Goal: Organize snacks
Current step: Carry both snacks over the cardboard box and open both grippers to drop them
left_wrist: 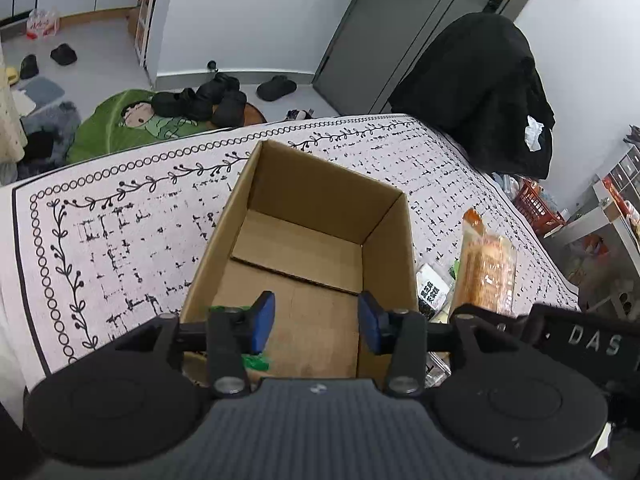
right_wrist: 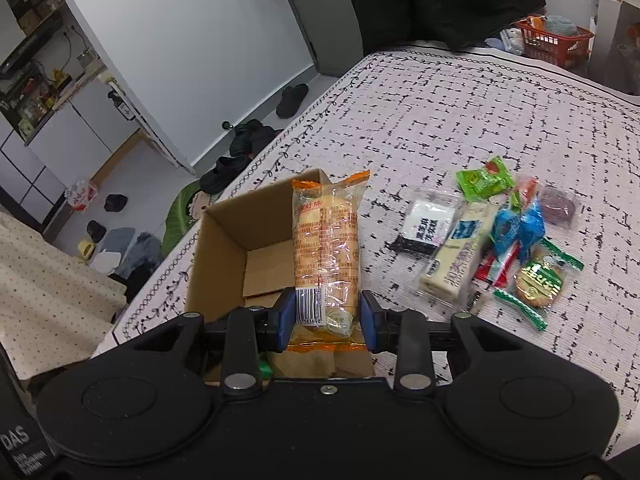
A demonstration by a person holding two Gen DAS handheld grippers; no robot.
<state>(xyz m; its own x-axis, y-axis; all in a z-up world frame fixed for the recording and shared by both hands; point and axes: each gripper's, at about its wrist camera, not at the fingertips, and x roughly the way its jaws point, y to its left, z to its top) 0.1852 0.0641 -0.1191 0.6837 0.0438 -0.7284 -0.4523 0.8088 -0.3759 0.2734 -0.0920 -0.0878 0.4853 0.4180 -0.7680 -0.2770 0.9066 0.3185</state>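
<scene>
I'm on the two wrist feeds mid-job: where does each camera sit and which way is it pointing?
Left wrist: rides the left tongs, looking down into the cardboard box; own open blue pads show, plus part of the other tool at right.
Right wrist: rides the right tongs, facing the box and loose snack pile; pads clamp the orange bread pack.
Shared: box, bread pack, patterned tablecloth.

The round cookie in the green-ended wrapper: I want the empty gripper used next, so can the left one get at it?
Probably not directly. The cookie lies beyond the right gripper, whose jaws hold the orange bread pack; the left gripper hangs open over the cardboard box.
</scene>
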